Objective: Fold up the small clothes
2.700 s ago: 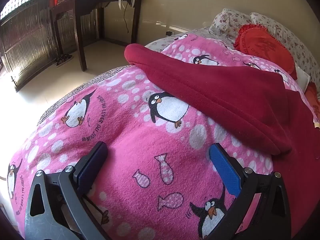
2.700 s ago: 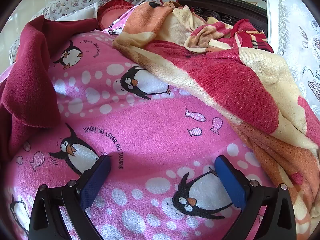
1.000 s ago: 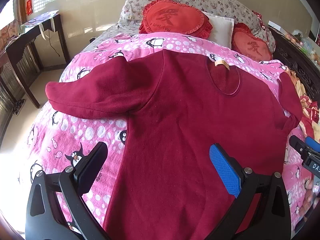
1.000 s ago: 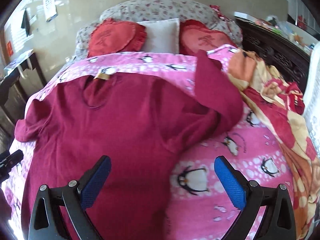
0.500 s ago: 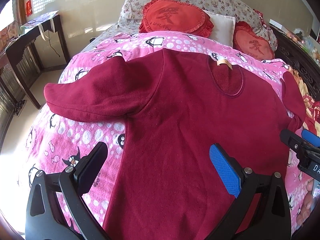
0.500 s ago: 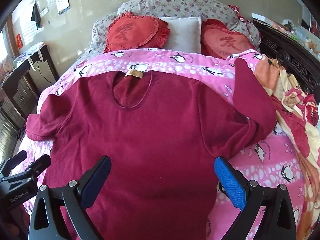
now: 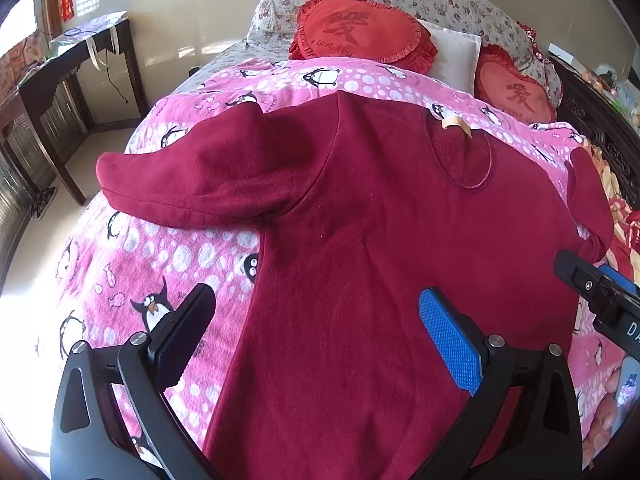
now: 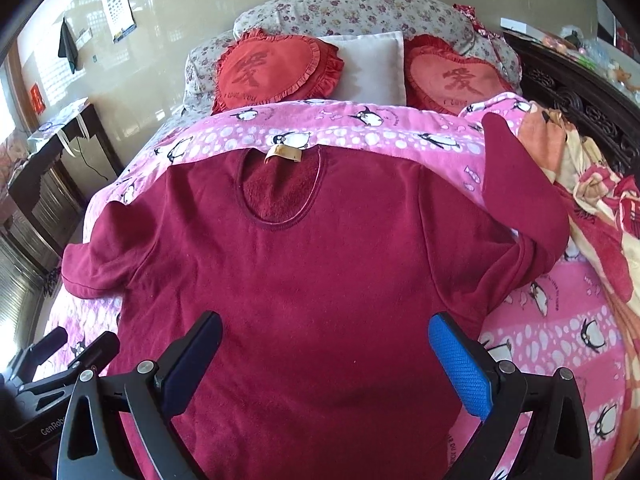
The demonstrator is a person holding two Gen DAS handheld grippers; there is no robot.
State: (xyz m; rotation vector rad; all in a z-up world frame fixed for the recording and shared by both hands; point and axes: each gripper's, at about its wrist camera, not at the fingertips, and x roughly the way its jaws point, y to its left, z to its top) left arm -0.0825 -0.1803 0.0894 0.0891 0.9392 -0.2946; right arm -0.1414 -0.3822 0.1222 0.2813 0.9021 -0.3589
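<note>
A dark red long-sleeved sweater [image 7: 380, 248] lies flat, front up, on a pink penguin blanket [image 7: 120, 272], collar toward the pillows. It also shows in the right wrist view [image 8: 320, 264]. Its left sleeve [image 7: 192, 188] lies spread out to the side; its right sleeve [image 8: 520, 184] is bent upward. My left gripper [image 7: 316, 332] is open and empty above the sweater's lower left part. My right gripper [image 8: 326, 356] is open and empty above the lower middle. The right gripper [image 7: 600, 292] also shows at the left view's right edge, the left gripper [image 8: 60, 364] at the right view's left edge.
Two red heart cushions [image 8: 276, 68] [image 8: 452, 76] and a white pillow [image 8: 372, 68] lie at the bed head. An orange and red blanket [image 8: 600, 216] is bunched on the right. A dark wooden desk [image 7: 72, 76] stands left of the bed, a carved headboard [image 8: 568, 96] on the right.
Both grippers have pulled back from close over the blanket, so the whole sweater came into view. In the last half second both views shifted only slightly. Both grippers stayed open.
</note>
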